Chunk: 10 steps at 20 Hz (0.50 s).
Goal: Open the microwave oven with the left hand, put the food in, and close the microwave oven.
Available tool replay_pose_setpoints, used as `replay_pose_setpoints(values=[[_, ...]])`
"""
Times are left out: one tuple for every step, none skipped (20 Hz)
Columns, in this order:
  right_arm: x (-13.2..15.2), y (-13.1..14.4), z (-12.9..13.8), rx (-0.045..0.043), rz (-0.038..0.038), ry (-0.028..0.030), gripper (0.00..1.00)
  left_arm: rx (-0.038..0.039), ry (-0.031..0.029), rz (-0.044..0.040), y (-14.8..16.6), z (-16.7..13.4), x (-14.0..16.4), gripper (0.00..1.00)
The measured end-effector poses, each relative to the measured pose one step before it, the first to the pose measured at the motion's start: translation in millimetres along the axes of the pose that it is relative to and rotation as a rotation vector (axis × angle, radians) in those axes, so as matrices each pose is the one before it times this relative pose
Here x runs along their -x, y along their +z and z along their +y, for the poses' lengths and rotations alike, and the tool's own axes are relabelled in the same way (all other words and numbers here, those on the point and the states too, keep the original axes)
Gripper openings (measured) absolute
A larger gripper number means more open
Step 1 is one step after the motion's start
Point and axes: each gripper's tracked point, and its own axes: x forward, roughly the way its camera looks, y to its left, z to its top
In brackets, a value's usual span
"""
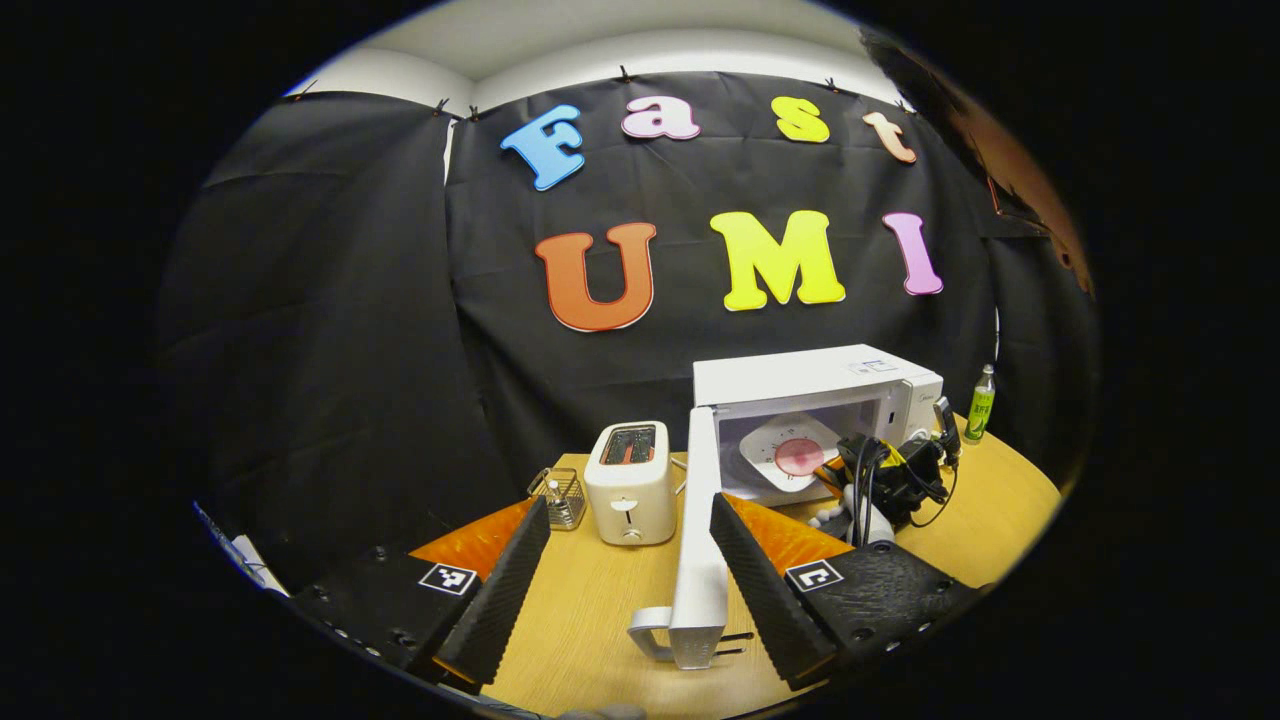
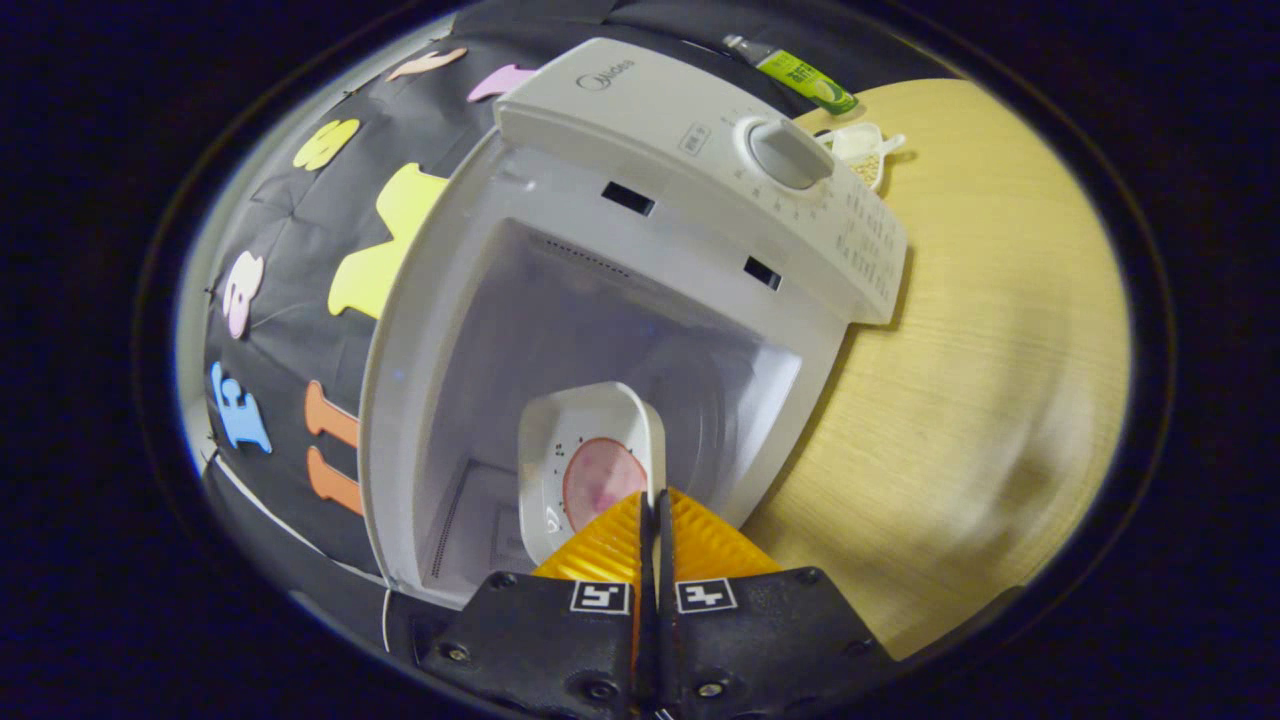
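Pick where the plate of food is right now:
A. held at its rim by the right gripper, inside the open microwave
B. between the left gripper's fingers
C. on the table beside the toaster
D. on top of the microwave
A: in the right gripper view the right gripper pinches the plate's rim within the microwave cavity.

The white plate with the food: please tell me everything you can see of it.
The white plate is squarish with rounded corners and looks like ceramic or plastic. A round pink food lies on it. The right gripper is shut on its rim and holds it tilted inside the open microwave oven. In the left gripper view the plate shows inside the cavity.
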Motion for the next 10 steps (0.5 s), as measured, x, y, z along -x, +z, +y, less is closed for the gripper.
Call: replay_pose_setpoints(values=[[-8.27, -1.52, -2.59, -0.00100, 0.00254, -0.01149, 0.00, -0.00377, 0.00260, 0.00173, -2.59, 2.24, -1.45, 0.96], [-8.80, 0.23, -2.29, -0.00703, -0.00345, -0.00907, 0.04, -0.00276, 0.00343, 0.00346, -3.55, 1.45, -1.35, 0.96], [-4.92, 0.87, -0.09, -0.00444, -0.00478, -0.00481, 0.04, 0.00134, 0.00022, 0.00290, -2.53, 0.77, -0.95, 0.96], [-5.06, 1.02, 2.32, -0.01082, -0.00672, 0.00607, 0.04, 0.00315, -0.00172, 0.00362, -1.52, 0.45, -0.99, 0.96], [-2.45, -1.28, 2.47, 0.00419, 0.00358, 0.00599, 0.04, 0.00544, -0.00189, 0.00185, -1.63, -1.04, -0.65, 0.96], [-1.69, 1.00, 1.84, 0.01102, -0.00723, 0.00682, 0.04, 0.00285, 0.00044, -0.00348, -0.09, 1.39, -0.81, 0.96], [-0.73, 1.43, 2.19, 0.02056, -0.01216, 0.00207, 0.04, 0.00148, 0.00523, -0.00011, -0.17, 2.67, -0.82, 0.96], [0.17, 2.65, 1.83, 0.01058, -0.01019, 0.00919, 0.05, 0.00434, 0.00203, 0.00240, -0.98, 0.48, -0.74, 0.96], [-0.44, 2.43, 3.37, -0.01291, -0.01158, 0.01237, 0.06, 0.00434, 0.00211, -0.00004, -0.54, 0.76, -0.18, 0.96], [-0.03, 2.32, 1.44, -0.01078, -0.01011, 0.01159, 0.09, 0.00266, 0.00007, -0.00121, 0.90, 0.34, 1.20, 0.96]])
